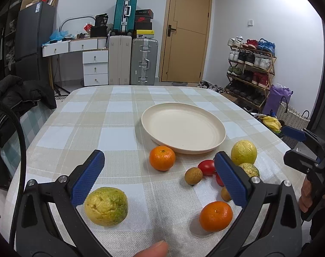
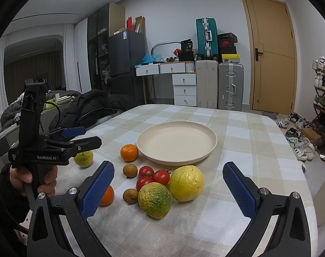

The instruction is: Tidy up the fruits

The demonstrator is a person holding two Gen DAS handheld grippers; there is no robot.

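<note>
L wrist view showed what the R view mostly hid: a yellow-green citrus (image 1: 106, 206) just beside the left gripper (image 1: 160, 177)'s left pad, and a near tangerine (image 1: 215, 215) in full; in the R wrist view that tangerine sat half behind a blue pad. R view alone showed three tomatoes (image 2: 153, 177) clustered, touching the green-mottled citrus (image 2: 154, 200) and close to the big yellow citrus (image 2: 186, 183). Both grippers were spread wide w/ nothing between the pads; the right gripper (image 2: 168, 190) hung over the cluster.

Cream plate (image 1: 183, 128) sat bare mid-table on the checked cloth (image 1: 111, 128), w/ a second tangerine (image 1: 162, 158) close by its near rim. Two small brown fruits (image 2: 130, 170) lay between tangerines and tomatoes. The L gripper body, seen from the R view, stood over the lone citrus at table's left.

Black jacket (image 1: 18, 94) draped off the left edge; shoe rack (image 1: 250, 70) and suitcases (image 1: 144, 62) stood well back. Cloth beyond and left of the plate was bare.
</note>
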